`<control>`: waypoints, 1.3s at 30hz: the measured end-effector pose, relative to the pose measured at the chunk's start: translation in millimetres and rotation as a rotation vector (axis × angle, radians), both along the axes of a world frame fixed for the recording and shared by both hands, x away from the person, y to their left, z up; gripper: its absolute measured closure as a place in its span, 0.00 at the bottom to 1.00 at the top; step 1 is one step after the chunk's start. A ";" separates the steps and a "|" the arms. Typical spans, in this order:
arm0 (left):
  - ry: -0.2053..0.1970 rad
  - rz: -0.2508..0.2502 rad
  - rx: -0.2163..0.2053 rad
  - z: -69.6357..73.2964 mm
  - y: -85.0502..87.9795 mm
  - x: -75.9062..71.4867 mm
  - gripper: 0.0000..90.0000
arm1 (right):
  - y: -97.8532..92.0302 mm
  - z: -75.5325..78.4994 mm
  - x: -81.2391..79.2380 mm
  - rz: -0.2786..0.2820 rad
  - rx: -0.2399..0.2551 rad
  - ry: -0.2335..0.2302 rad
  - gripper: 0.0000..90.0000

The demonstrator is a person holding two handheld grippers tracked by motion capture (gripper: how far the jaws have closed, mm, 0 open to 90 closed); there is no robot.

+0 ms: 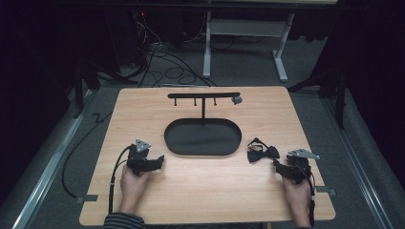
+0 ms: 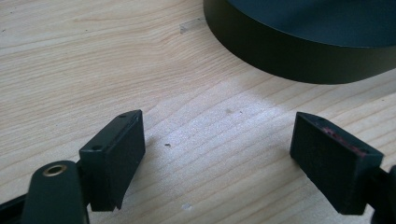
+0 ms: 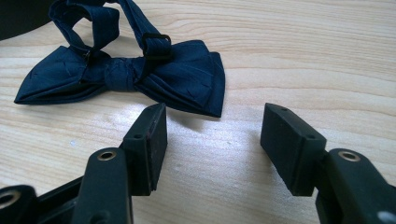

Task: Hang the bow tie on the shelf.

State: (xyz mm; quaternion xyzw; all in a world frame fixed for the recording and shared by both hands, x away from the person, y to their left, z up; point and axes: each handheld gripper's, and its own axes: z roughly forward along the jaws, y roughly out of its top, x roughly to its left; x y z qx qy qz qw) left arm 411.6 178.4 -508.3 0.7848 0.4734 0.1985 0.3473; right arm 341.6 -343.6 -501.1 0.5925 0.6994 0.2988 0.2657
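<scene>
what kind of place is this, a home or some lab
Probably a lab or recording workspace: a bare wooden table in a dark room, loose cables on the floor behind it, and a staged bow tie beside a black tray.

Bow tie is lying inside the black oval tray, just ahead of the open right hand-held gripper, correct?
Not quite. The bow tie lies on the bare wooden table, right of the black oval tray, not inside it, as the high view shows. It is just ahead of the open right hand-held gripper.

lab, dark curtains, floor cables (image 1: 167,67), lone wooden table (image 1: 143,109)
</scene>
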 end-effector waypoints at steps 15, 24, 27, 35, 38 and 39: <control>0.003 -0.002 0.000 0.2 0.1 0.1 0.21 | 0.2 0.2 -0.1 0.002 0.002 0.003 0.48; 0.003 -0.001 0.000 0.2 0.1 0.2 0.21 | 0.2 0.0 0.1 0.008 0.002 0.000 0.48; 0.001 -0.001 -0.001 0.1 0.1 0.2 0.21 | 0.2 0.0 0.1 0.008 0.002 -0.001 0.48; 0.001 -0.001 -0.001 0.1 0.2 0.2 0.21 | -0.9 0.4 -1.6 0.004 0.024 -0.004 0.53; 0.002 -0.001 -0.001 0.1 0.2 0.2 0.21 | -0.1 0.7 -3.1 0.006 0.031 -0.002 0.54; 0.002 -0.001 -0.001 0.1 0.2 0.2 0.21 | 0.4 1.0 -4.4 0.012 0.033 -0.006 0.54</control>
